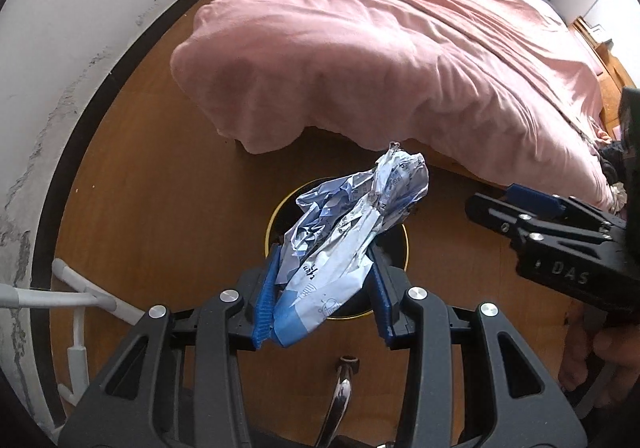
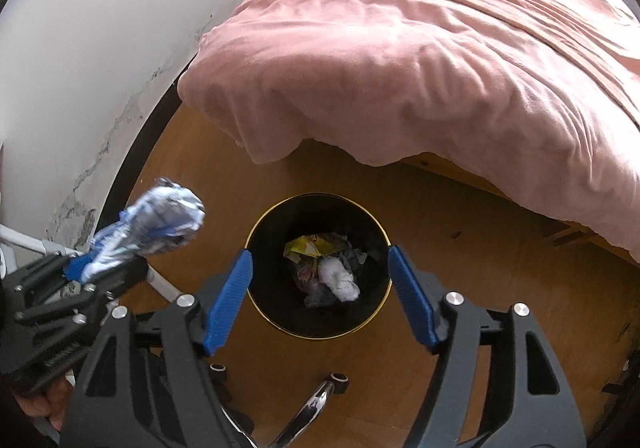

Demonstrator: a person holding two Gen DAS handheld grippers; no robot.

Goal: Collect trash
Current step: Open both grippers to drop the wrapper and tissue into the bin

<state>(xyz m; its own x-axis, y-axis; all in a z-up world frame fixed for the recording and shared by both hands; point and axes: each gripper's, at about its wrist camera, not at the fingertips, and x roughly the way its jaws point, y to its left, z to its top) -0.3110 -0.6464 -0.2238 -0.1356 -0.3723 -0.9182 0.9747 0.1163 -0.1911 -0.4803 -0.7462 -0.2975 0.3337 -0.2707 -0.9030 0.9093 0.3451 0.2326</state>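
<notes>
The left tool [image 1: 324, 288] grips a crumpled wrapper [image 1: 352, 224] over the bin [image 2: 256, 232]; the right tool [image 2: 320, 298] is open and empty. Dropping step: next, release it inside the rim

Pink-covered bed [image 1: 400, 60], wooden floor [image 1: 160, 188], white wall [image 1: 80, 8]

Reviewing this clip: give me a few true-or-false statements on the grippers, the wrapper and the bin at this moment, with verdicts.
1. The left gripper holds a crumpled blue and white wrapper. True.
2. The right gripper holds a wrapper too. False: its jaws stand open with nothing between them.
3. The black bin already has trash in it. True.
4. The bin stands on the bed. False: it stands on the wooden floor beside the bed.
5. The bin has a gold rim. True.
</notes>
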